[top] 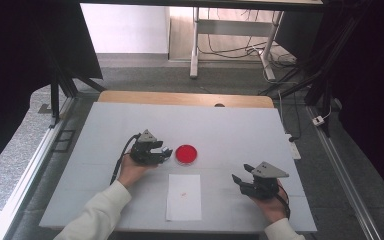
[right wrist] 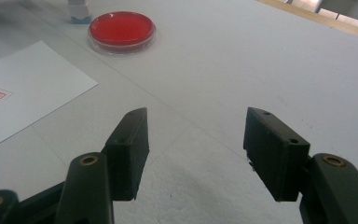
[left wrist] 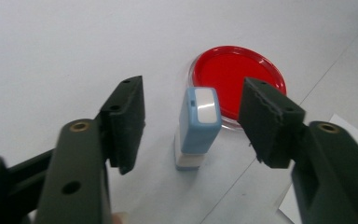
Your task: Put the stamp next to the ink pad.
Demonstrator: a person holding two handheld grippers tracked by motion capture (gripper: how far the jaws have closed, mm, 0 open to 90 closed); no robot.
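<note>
spreading under everything is the white table, flat and matte, with faint seams across its cover. on it, near the person's edge and between the two hands, lies a white sheet of paper with a small red square mark printed near its middle. just beyond the paper sits a round, shallow clear dish; its inside is covered edge to edge with flat, bright red, ringed by a thin see-through rim.

the smallest thing is the stamp, a stubby block with a pale blue body, a white panel on its top face and a white band near its foot. it stands upright on the table just beside the dish, on the side nearer the left hand, leaning a little.

the left claw stands around the stamp with its jaws parted; there is clear space on both sides and neither pad touches it. the right claw hangs low over bare table, well apart from the dish, jaws about half spread and holding nothing.
</note>
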